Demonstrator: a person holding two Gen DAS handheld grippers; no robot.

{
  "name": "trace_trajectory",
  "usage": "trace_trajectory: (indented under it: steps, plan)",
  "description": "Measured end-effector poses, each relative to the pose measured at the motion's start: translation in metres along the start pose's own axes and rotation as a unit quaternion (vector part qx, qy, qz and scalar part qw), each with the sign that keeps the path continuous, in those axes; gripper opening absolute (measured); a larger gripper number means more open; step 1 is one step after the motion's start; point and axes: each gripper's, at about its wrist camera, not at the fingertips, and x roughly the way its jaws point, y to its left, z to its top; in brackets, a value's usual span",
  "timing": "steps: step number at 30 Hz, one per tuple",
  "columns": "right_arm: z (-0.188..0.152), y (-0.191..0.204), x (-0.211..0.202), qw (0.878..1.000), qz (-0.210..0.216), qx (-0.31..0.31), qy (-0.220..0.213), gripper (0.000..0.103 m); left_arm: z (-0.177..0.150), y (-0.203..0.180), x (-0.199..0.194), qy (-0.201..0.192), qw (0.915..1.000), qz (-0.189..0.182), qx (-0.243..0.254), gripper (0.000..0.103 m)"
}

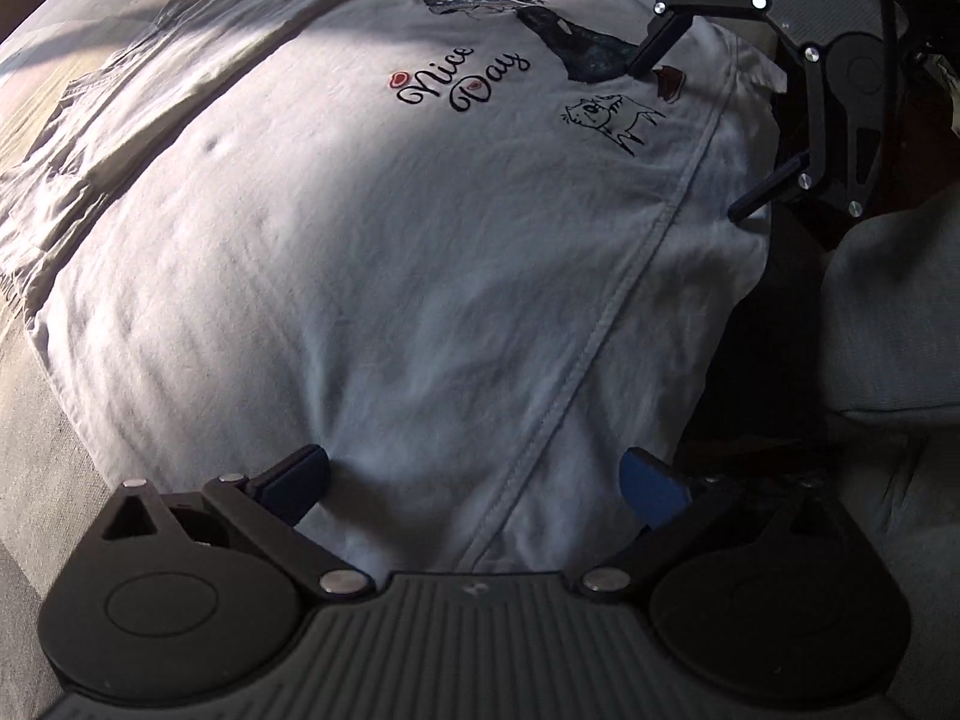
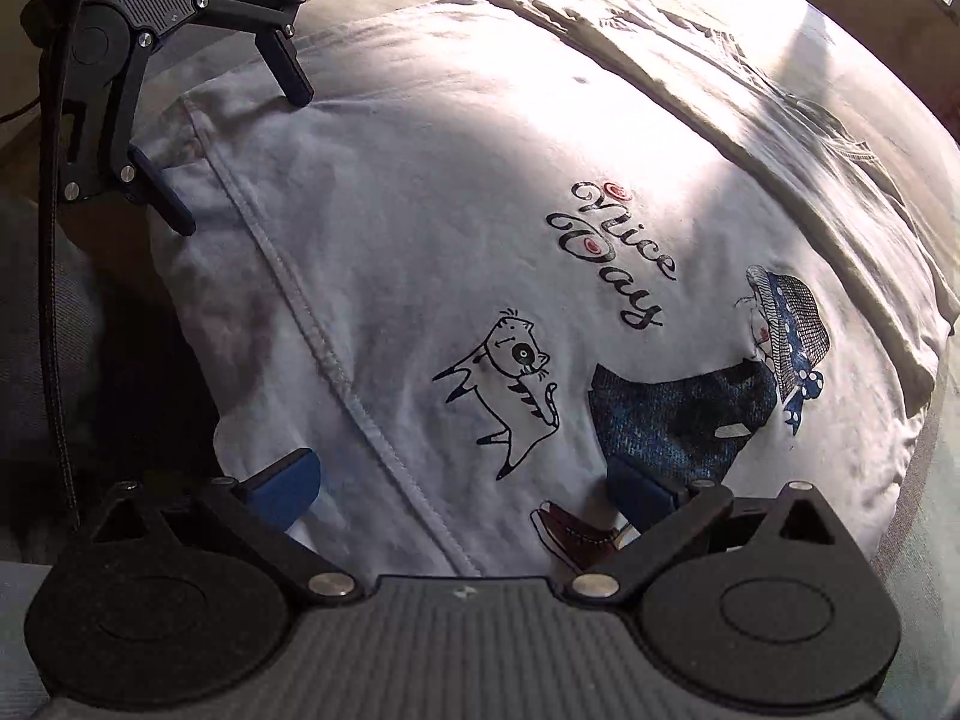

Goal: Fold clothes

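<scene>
**Both grippers at the near hem edge, fingers spread**

My left gripper (image 1: 474,480) and right gripper (image 2: 462,486) both stand wide apart, pinching nothing. The white T-shirt (image 1: 360,276) lies flat on the grey couch (image 1: 48,420), directly ahead of both. A stitched hem seam (image 1: 606,324) runs between them along the near edge. Print faces up; fabric lightly wrinkled.

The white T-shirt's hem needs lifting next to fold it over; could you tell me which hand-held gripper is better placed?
Probably either: the left hand-held gripper and right hand-held gripper both sit open, straddling the hem seam of the white T-shirt. The left is slightly better placed, with clear fabric between its jaws.
</scene>
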Motion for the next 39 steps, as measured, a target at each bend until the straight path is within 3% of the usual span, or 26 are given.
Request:
trace_trajectory:
  steps: [5,9,11,15,17,20,28,34,39]
  plan:
    - [0.013,0.004,-0.014,0.999,0.002,-0.026,-0.040,0.103,0.021,0.016,0.000,-0.032,0.9994,0.013,-0.005,0.102]
    - [0.032,0.019,0.012,0.996,-0.006,-0.058,-0.065,0.103,0.033,0.022,0.013,-0.039,0.9990,0.019,0.002,0.102]
    - [0.028,0.019,0.017,0.997,-0.001,-0.040,-0.070,0.103,0.024,0.022,0.013,-0.035,0.9993,0.014,0.005,0.102]
    - [0.015,0.022,0.013,0.999,0.013,-0.027,-0.041,0.103,0.005,0.014,0.008,-0.012,0.9997,0.007,0.019,0.102]
    - [0.009,0.028,0.009,0.998,0.010,-0.060,-0.029,0.103,0.005,0.012,0.003,0.006,0.9996,-0.005,0.027,0.102]
    - [0.012,0.019,0.001,0.998,0.009,-0.059,-0.034,0.103,0.022,0.019,-0.007,-0.025,0.9995,-0.004,0.019,0.102]
    - [0.051,-0.059,0.015,0.994,-0.073,0.048,-0.069,0.103,0.066,0.068,0.013,-0.098,0.9928,0.061,-0.032,0.102]
    - [0.035,-0.106,0.030,0.987,-0.039,0.150,-0.042,0.103,0.055,0.094,0.021,-0.077,0.9919,0.047,-0.090,0.102]
    - [0.033,-0.100,0.033,0.987,-0.053,0.147,-0.044,0.103,0.047,0.087,0.020,-0.067,0.9900,0.054,-0.112,0.102]
